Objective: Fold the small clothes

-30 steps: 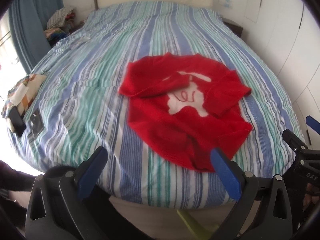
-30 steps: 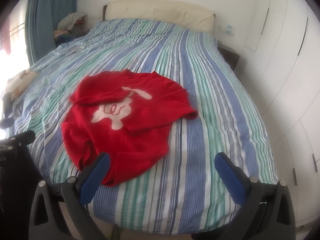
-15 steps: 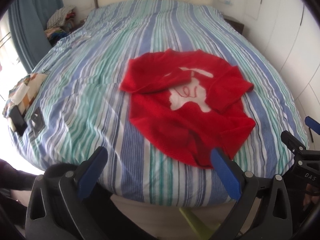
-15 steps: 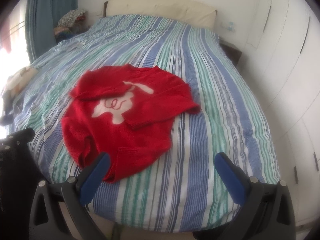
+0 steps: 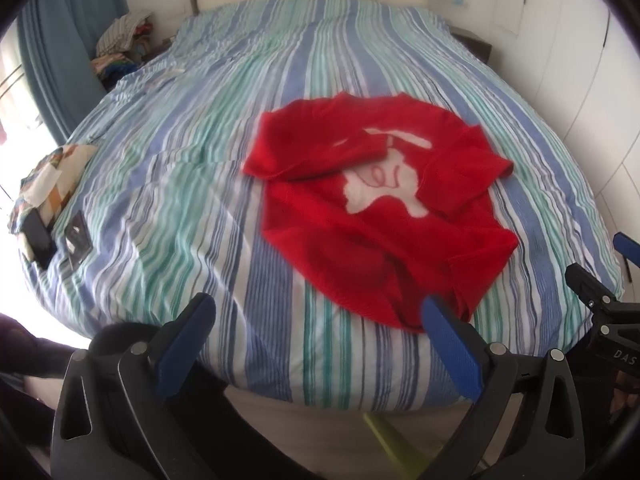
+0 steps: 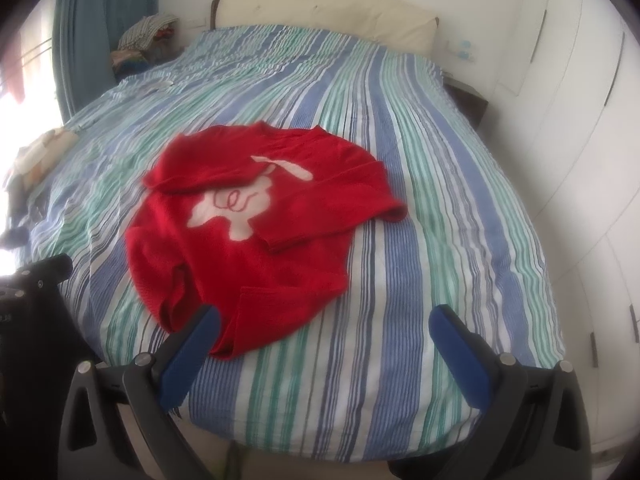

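Lying on one striped bed (image 5: 224, 184): one red sweater (image 5: 372, 232); both grippers' fingers (image 5: 186, 344) spread.

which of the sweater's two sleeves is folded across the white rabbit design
Both sleeves of the red sweater are folded inward, but only the sleeve nearer the curtain crosses the top of the white rabbit; the sleeve on the wardrobe side lies beside it.

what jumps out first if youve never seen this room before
The bright red sweater with a white animal shape on its chest, lying on the near half of the bed with both sleeves folded in over the front. Under it the blue, green and white striped bedcover fills most of both views. At the bottom of each view a pair of blue-tipped fingers stands wide open: the left gripper and the right gripper, neither touching the sweater.
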A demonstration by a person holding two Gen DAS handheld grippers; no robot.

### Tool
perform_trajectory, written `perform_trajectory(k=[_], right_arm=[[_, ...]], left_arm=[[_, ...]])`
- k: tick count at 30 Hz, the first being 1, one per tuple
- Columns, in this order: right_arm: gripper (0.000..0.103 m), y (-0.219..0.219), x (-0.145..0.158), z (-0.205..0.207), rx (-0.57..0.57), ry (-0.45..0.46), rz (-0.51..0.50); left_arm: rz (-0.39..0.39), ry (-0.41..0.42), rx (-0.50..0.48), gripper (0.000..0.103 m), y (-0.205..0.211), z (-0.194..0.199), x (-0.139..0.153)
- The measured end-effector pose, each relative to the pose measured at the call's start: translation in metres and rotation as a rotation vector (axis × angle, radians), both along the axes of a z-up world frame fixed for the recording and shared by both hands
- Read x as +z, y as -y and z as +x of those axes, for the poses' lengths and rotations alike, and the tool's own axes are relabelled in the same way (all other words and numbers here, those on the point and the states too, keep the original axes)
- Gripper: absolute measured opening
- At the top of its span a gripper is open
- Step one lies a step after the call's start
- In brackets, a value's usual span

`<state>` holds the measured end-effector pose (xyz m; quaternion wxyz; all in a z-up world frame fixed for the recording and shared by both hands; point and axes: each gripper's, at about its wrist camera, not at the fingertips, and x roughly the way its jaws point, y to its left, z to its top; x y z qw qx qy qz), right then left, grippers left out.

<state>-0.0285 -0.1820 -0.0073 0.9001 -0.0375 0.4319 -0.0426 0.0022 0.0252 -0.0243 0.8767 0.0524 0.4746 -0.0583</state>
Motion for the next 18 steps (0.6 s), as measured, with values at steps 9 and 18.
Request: perform_trajectory(k=[9,18], right_arm=[[0.103,0.0019,-0.0035,0.0015,-0.001,-0.008,0.010],[0.103,-0.0009,-0.0004,0.0021,0.010,-0.014,0.021]], left_arm=[[0.002,-0.014,0.007,0.102,-0.0024,0.0024,-0.0039],[0.007,-0.021,-0.004,0.102,0.0010,0.0032,-0.0032]])
